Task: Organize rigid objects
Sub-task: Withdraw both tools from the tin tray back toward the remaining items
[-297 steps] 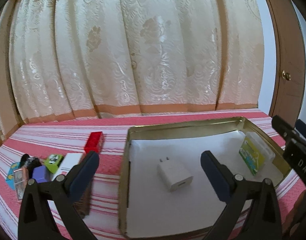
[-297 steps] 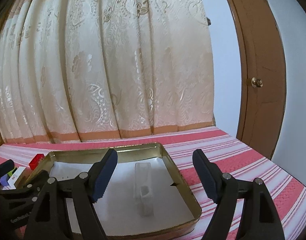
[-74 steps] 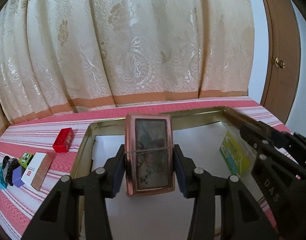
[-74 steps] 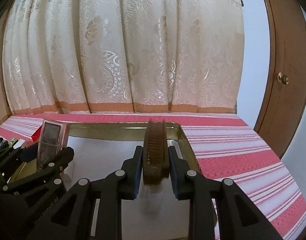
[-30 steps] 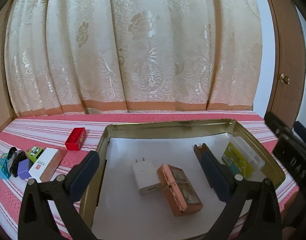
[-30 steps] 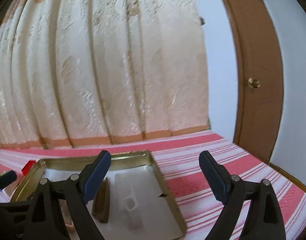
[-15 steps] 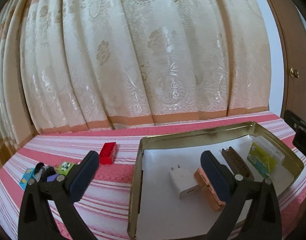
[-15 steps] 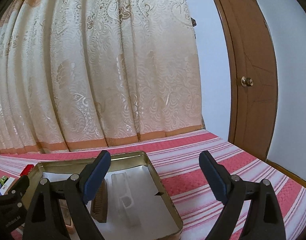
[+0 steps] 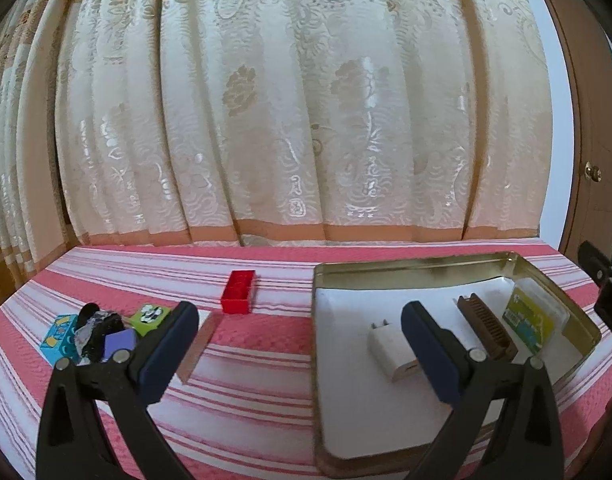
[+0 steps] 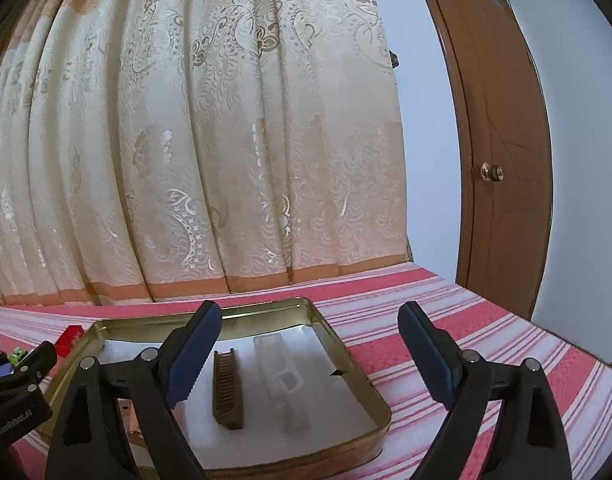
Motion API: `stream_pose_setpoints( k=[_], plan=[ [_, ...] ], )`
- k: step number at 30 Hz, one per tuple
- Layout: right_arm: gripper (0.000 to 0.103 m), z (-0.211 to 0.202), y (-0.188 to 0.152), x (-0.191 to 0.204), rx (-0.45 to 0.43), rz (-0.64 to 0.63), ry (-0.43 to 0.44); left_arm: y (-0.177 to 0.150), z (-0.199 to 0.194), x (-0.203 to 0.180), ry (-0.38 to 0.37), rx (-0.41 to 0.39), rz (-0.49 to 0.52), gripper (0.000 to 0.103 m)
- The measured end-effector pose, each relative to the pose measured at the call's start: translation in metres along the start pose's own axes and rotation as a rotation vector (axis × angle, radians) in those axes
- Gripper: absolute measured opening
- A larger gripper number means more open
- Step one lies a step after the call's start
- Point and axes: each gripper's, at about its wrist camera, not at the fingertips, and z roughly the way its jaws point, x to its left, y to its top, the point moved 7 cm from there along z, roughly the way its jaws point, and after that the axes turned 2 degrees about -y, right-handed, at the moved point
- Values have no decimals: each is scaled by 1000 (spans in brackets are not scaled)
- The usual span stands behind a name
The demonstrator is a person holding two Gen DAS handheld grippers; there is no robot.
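A gold tin tray (image 9: 406,270) with a white liner lies on the striped cloth. In it lie a white charger (image 9: 390,346), a brown comb (image 9: 486,330) and a clear box with a yellow-green label (image 9: 532,318). My left gripper (image 9: 302,350) is open and empty, over the tray's left edge. A red brick (image 9: 238,297) and a cluster of small blocks (image 9: 102,332) lie left of the tray. My right gripper (image 10: 310,356) is open and empty above the tray (image 10: 266,306); the comb (image 10: 228,388) and clear box (image 10: 282,376) show below it.
A cream curtain (image 9: 306,120) hangs behind the table. A wooden door (image 10: 502,160) stands at the right. A white and brown box (image 9: 200,330) lies partly behind my left finger. The striped cloth (image 10: 446,320) runs right of the tray.
Both grippers held a pink case and the comb 2.5 s ago, then let them go in the tray. My left gripper has since swung left, toward the loose blocks.
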Motion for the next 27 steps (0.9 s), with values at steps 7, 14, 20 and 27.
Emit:
stream_pose_setpoints(
  k=[7, 14, 20, 27],
  plan=[
    [92, -12, -4, 13, 6, -4, 0, -1, -6, 20, 10, -5, 10, 103],
    [92, -27, -11, 43, 14, -21, 54, -3, -7, 52, 47, 1, -10, 103],
    [92, -37, -16, 74, 26, -33, 103, -3, -9, 76, 79, -6, 4, 103],
    [92, -43, -24, 117, 55, -30, 162, -6, -6, 120, 131, 12, -28, 103]
  ],
)
